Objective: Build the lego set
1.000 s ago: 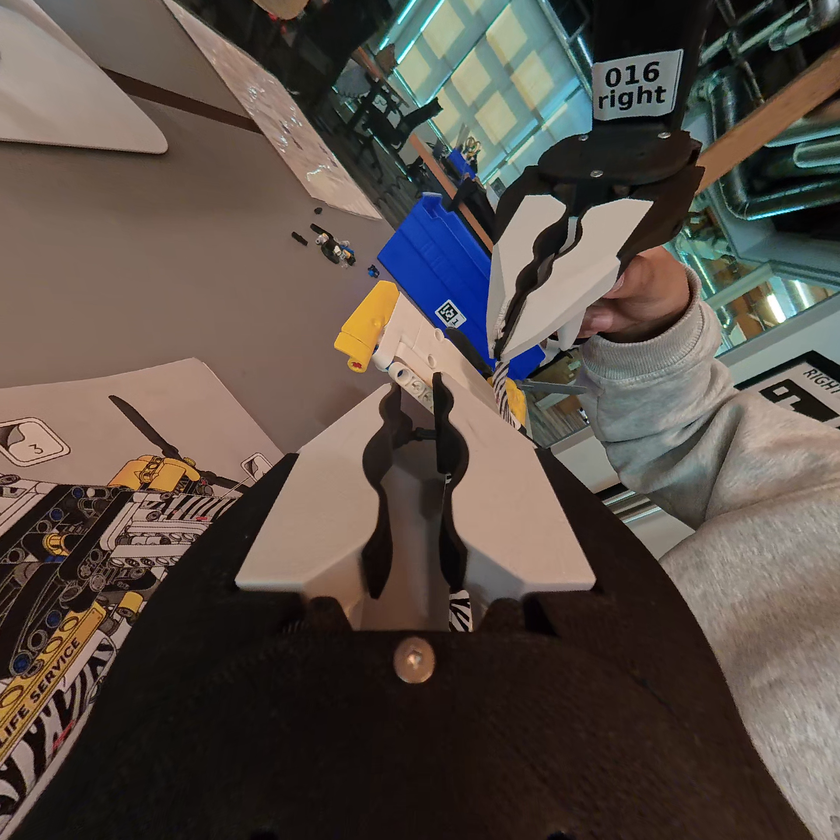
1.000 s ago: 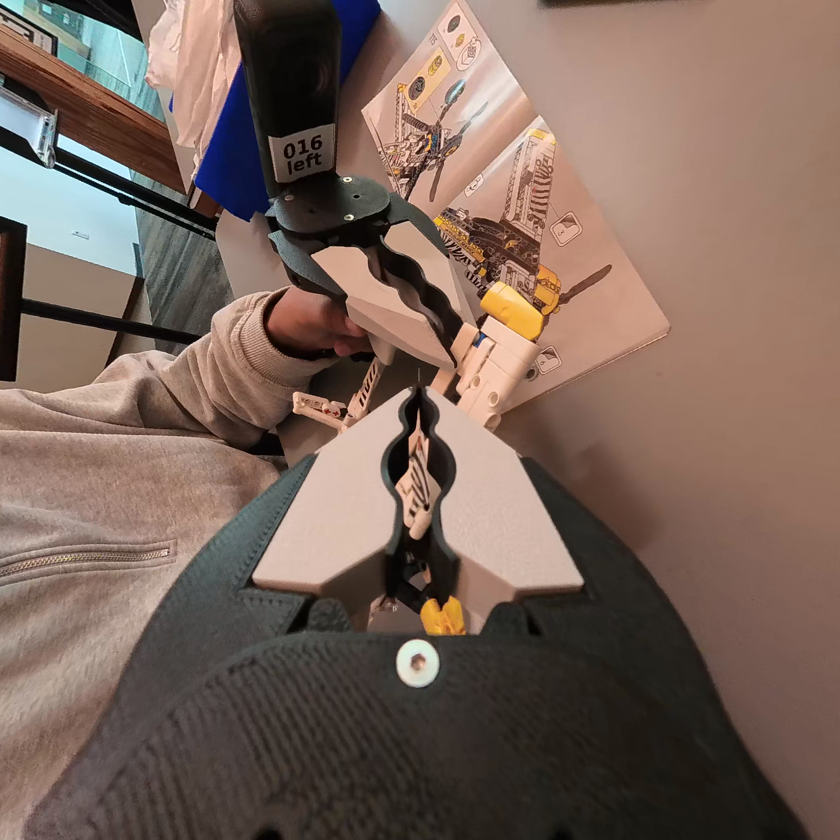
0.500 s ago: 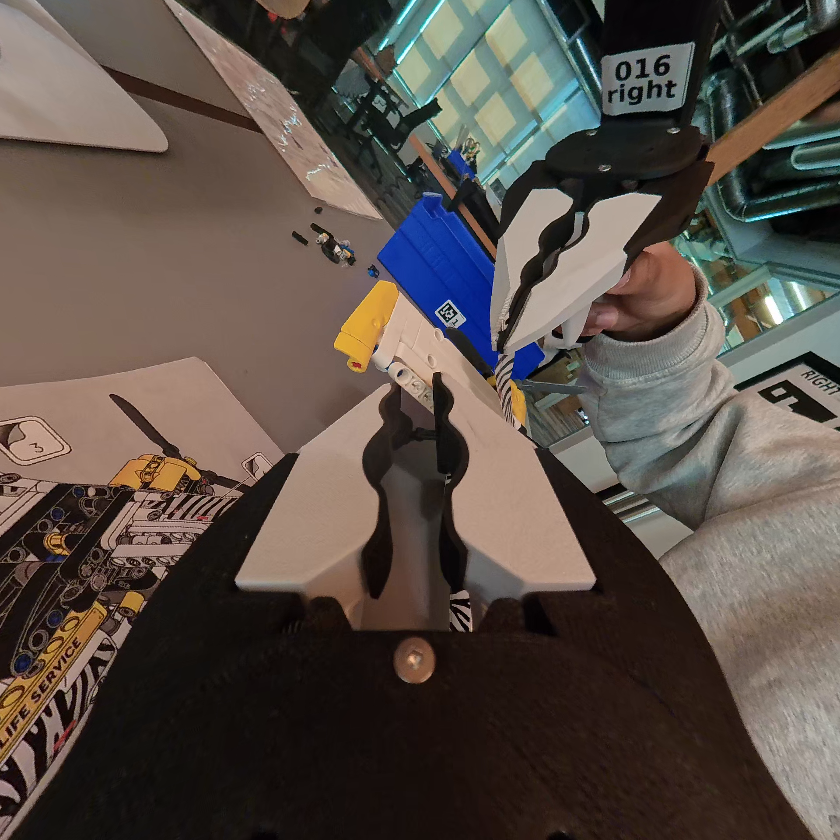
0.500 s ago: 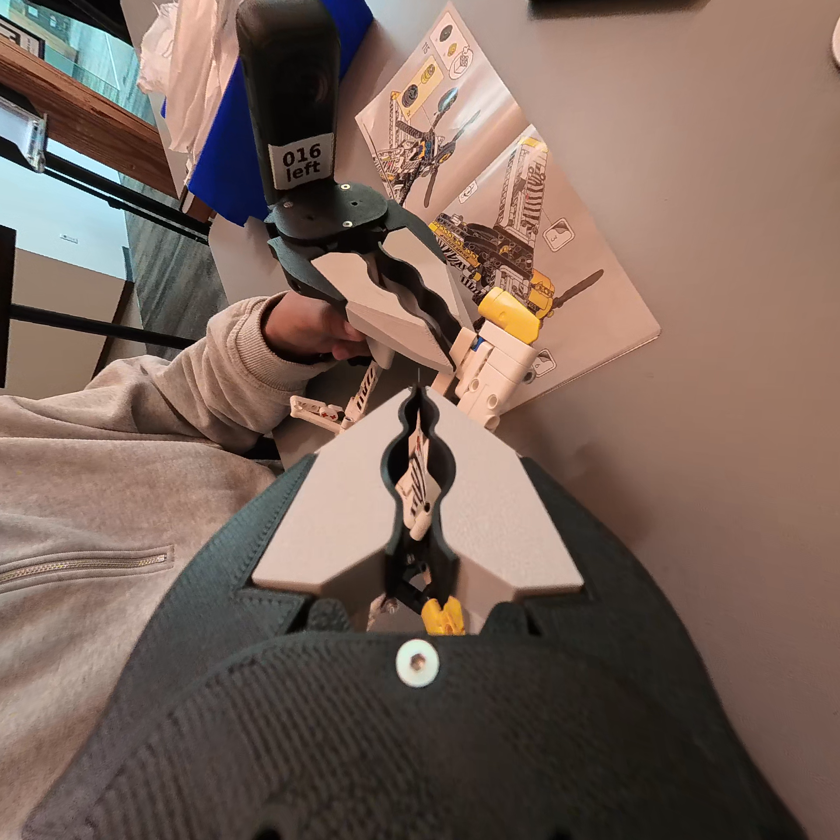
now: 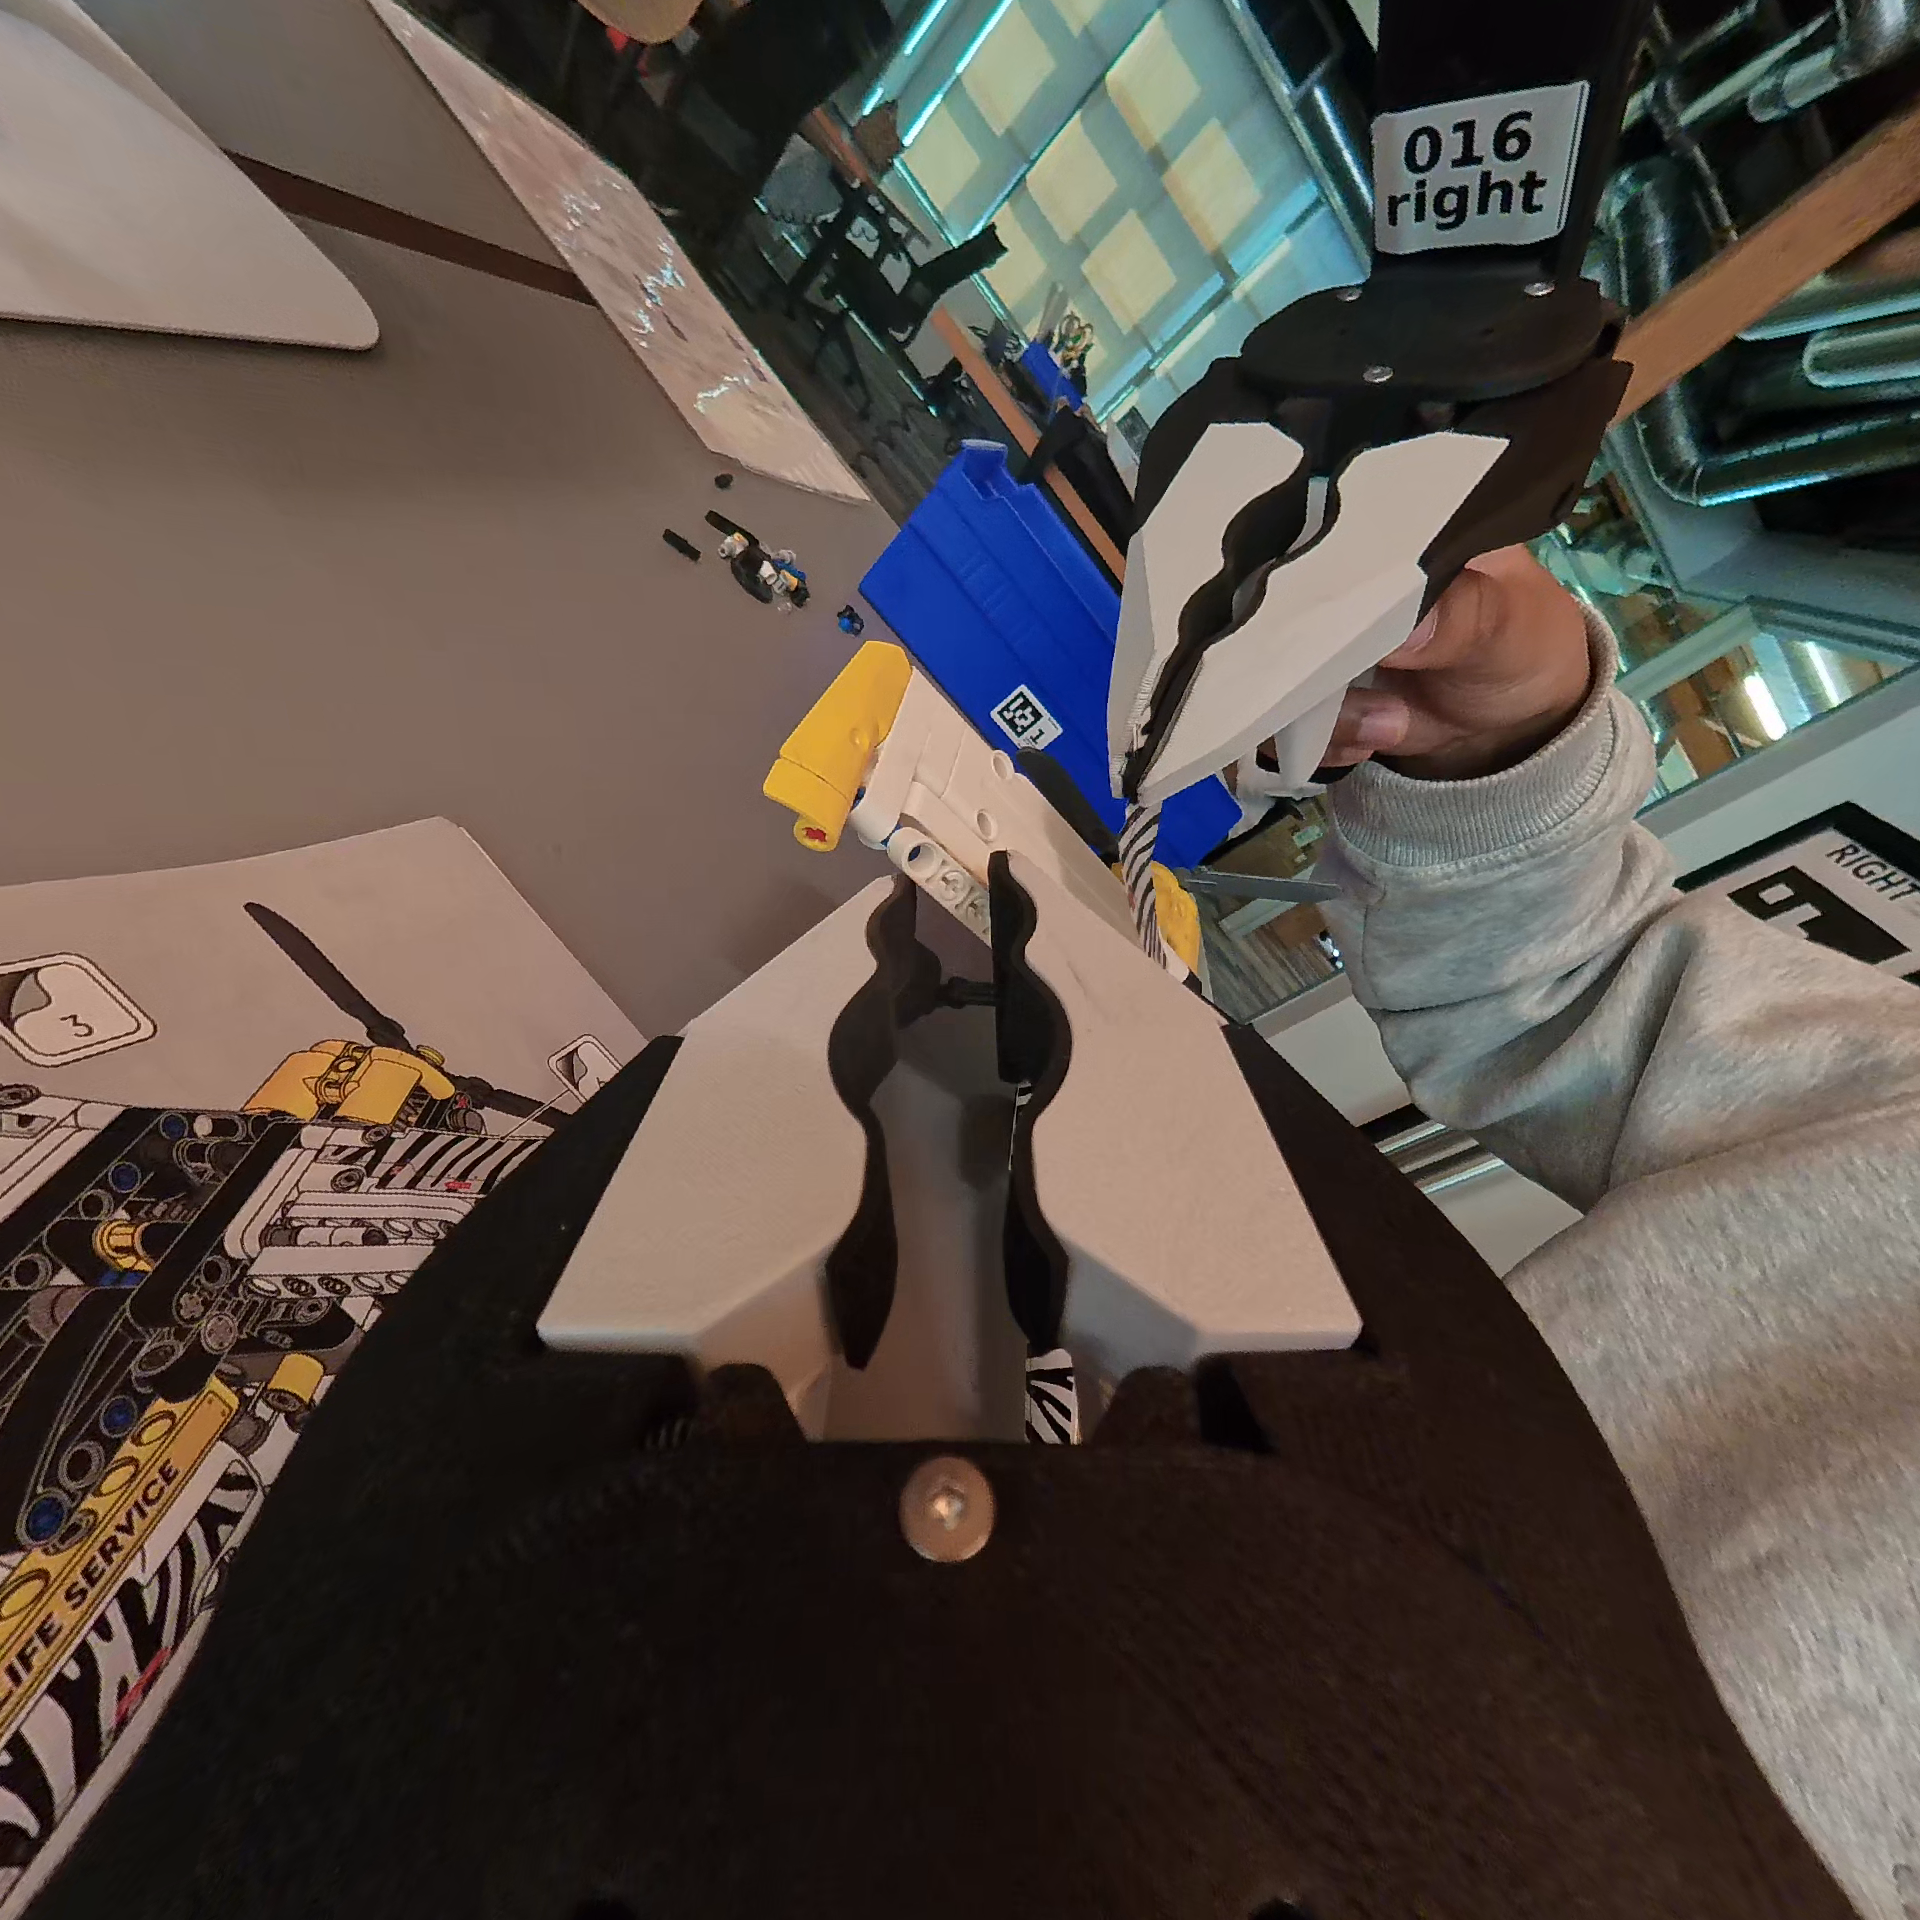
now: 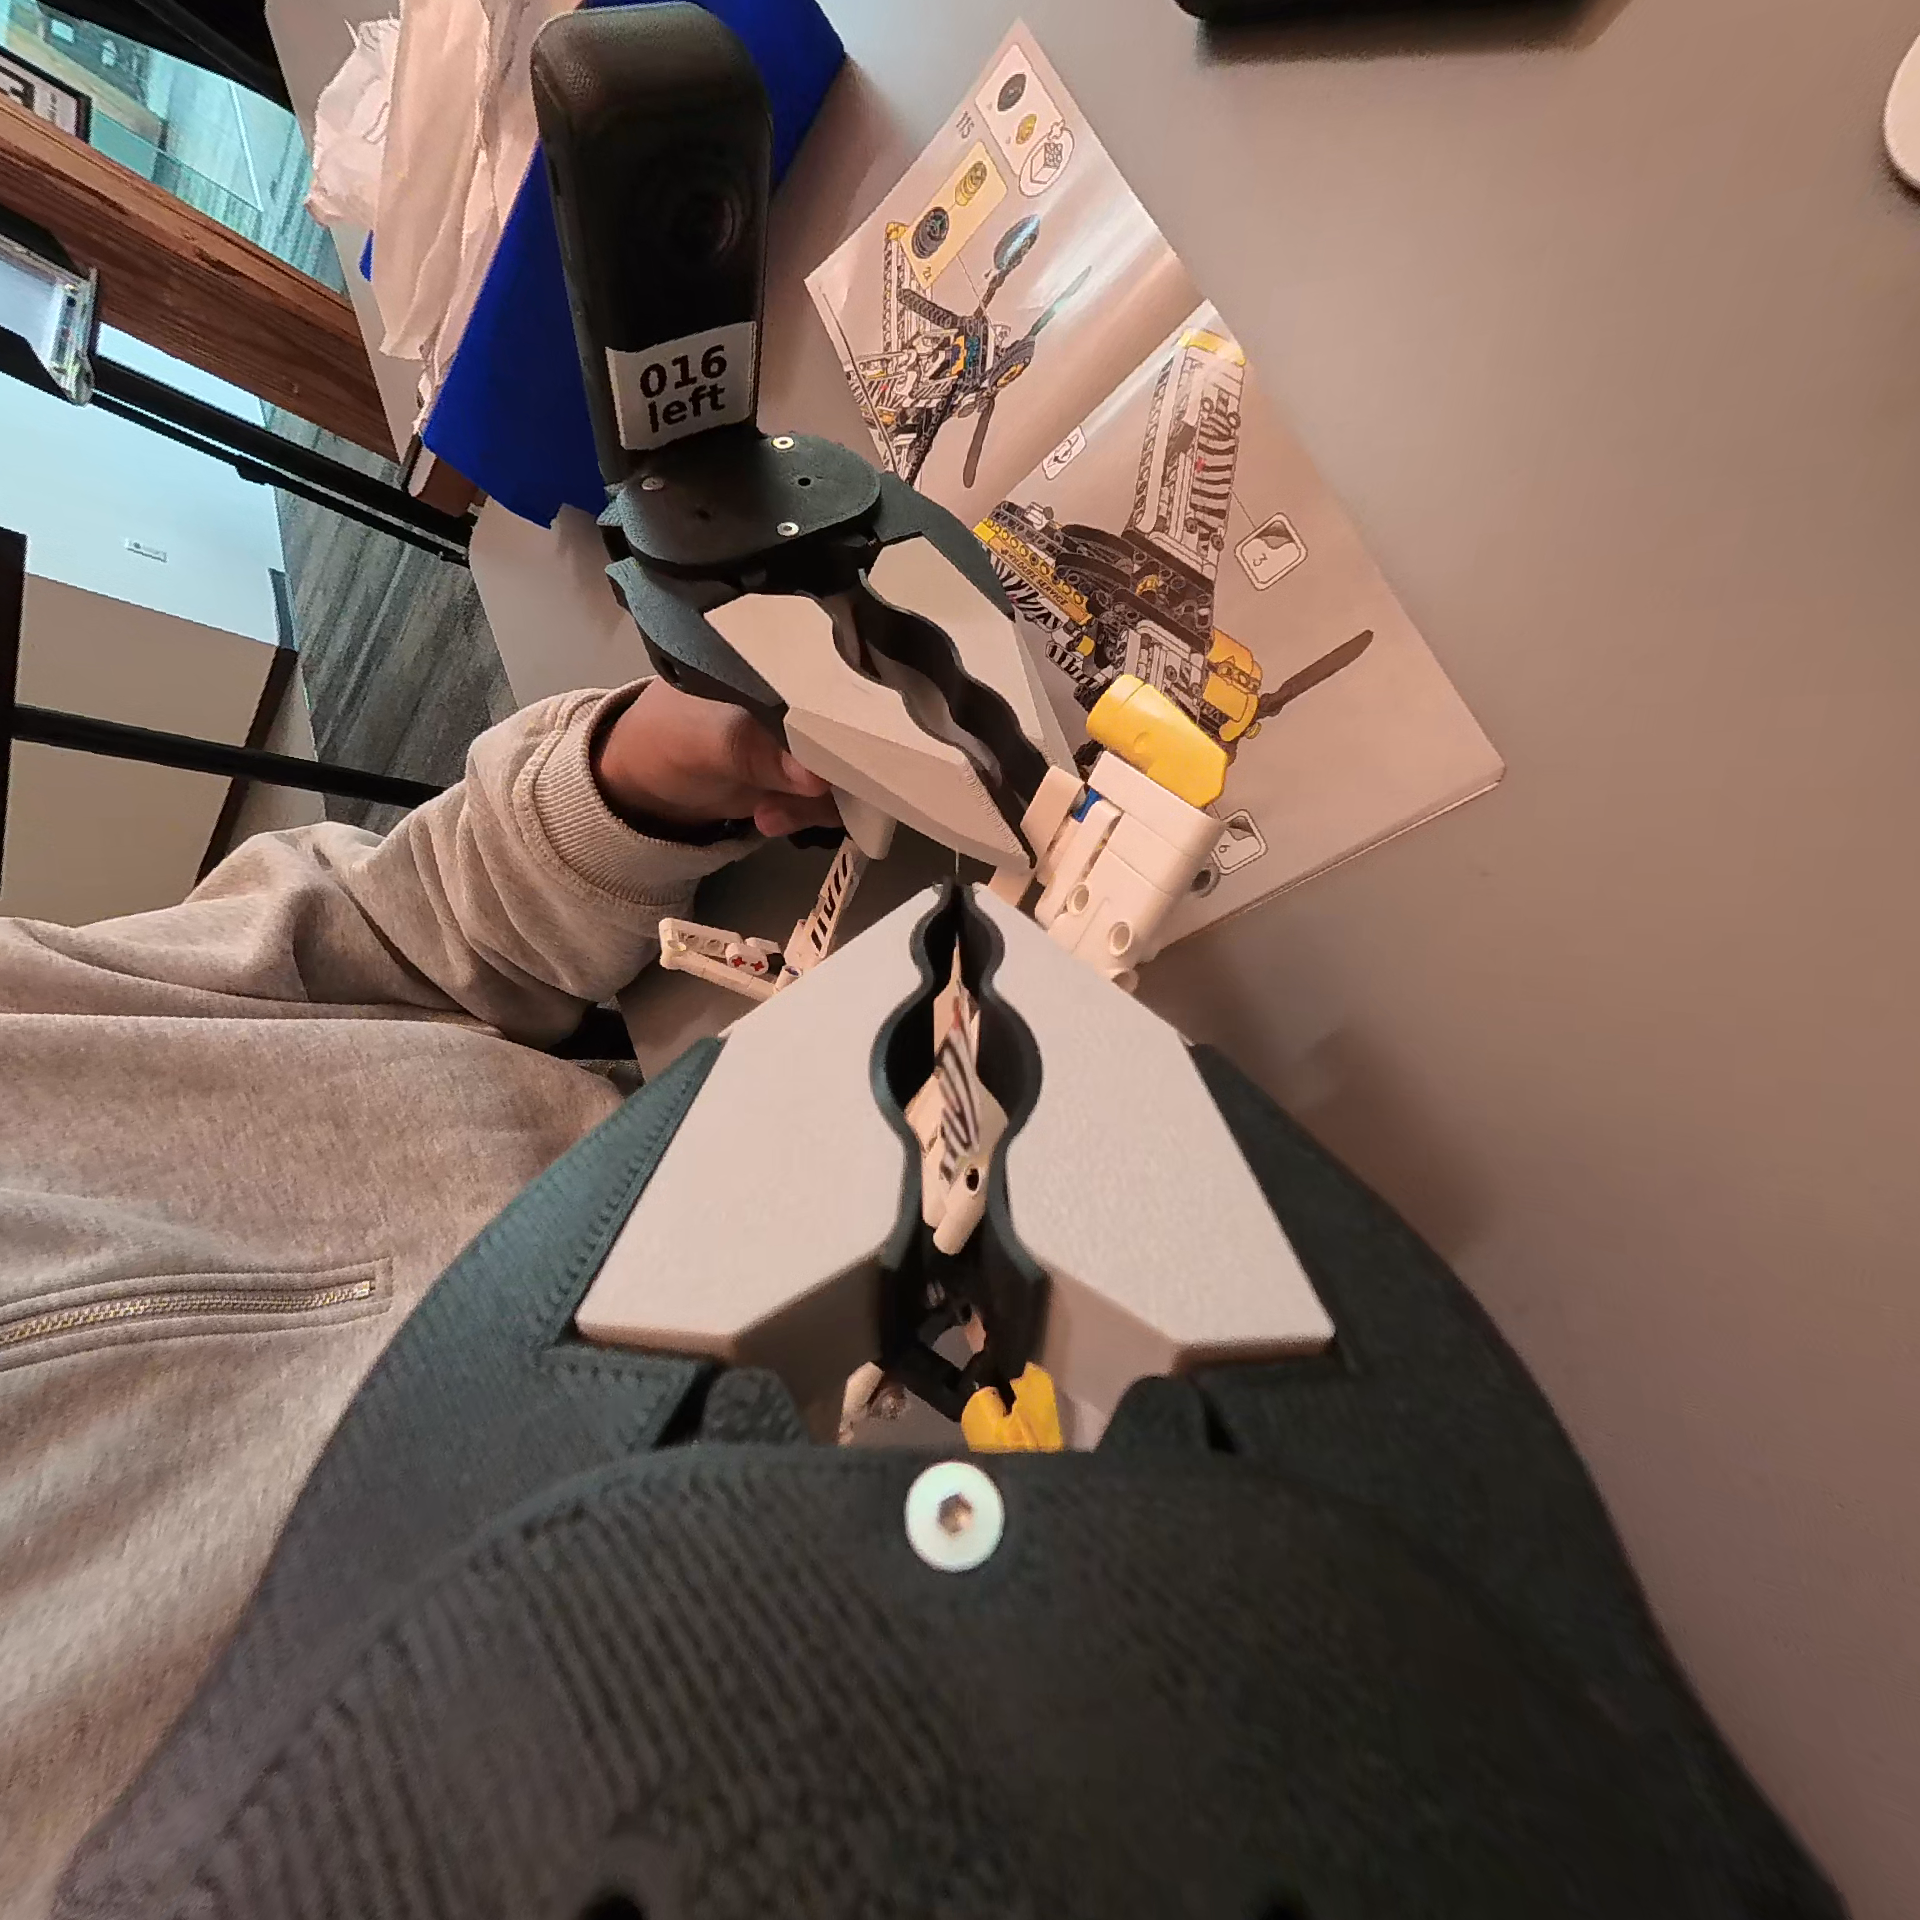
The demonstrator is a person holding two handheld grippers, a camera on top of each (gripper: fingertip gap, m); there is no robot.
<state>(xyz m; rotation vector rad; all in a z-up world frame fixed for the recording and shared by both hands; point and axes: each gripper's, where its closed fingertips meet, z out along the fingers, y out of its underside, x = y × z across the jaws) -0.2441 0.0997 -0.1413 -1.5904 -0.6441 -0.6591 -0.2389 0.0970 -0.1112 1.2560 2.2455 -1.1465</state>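
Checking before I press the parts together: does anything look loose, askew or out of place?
Nothing looks damaged. The lego model hangs above the instruction booklet, gripped by the left gripper and the right gripper. A few small loose pieces lie apart on the table near the blue box.

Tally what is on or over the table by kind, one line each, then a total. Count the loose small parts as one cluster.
Handheld grippers: 2, the left gripper and the right gripper
Lego model, white and yellow, held between them: 1
Instruction booklet, lying open: 1
Blue bin: 1
Cluster of loose small parts: 1
Total: 6
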